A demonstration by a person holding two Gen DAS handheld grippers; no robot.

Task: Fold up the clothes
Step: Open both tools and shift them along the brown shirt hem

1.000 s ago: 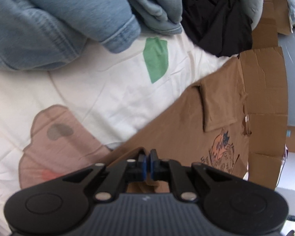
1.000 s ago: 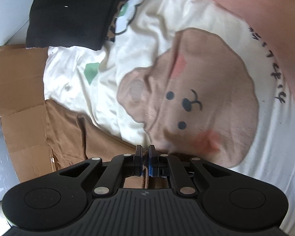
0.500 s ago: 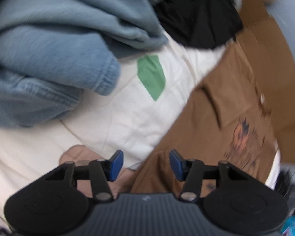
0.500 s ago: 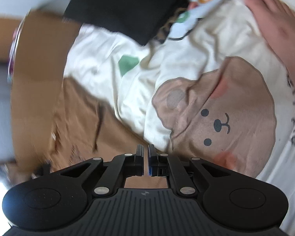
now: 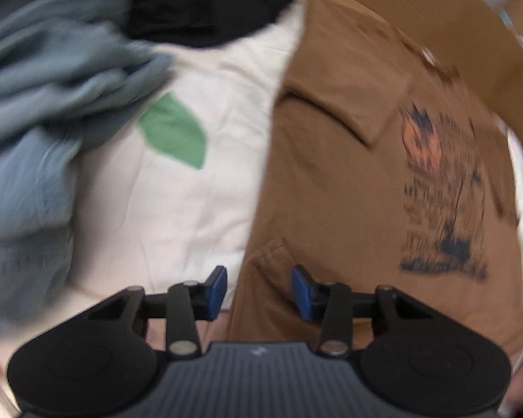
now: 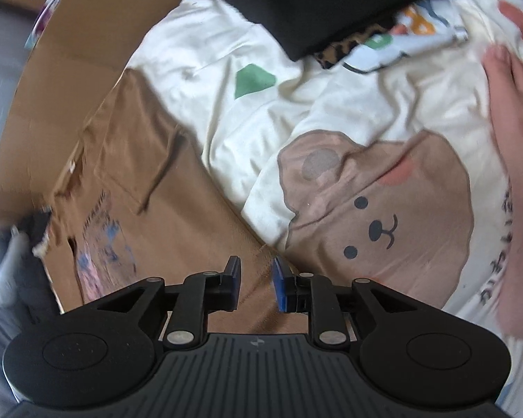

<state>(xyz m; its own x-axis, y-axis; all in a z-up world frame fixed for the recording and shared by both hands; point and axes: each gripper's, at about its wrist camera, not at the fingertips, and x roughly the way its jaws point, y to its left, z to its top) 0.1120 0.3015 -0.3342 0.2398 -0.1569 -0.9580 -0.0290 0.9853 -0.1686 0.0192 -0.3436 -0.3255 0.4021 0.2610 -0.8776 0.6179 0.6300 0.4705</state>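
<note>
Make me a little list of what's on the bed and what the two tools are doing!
Being folded: brown printed T-shirt, lying flat
Underneath: cream bear-print bedsheet
Piled nearby: blue-grey denim clothes; black garment
Left tool: open above the shirt's edge, jaws just narrowed slightly, pressing nothing
Right tool: open, jaws just opened, shirt released
Also seen: person's bare foot on sheet

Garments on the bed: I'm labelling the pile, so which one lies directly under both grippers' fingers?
The brown T-shirt with the printed graphic; the blue denim and black garment lie farther off, at the bedding's far edge.
</note>
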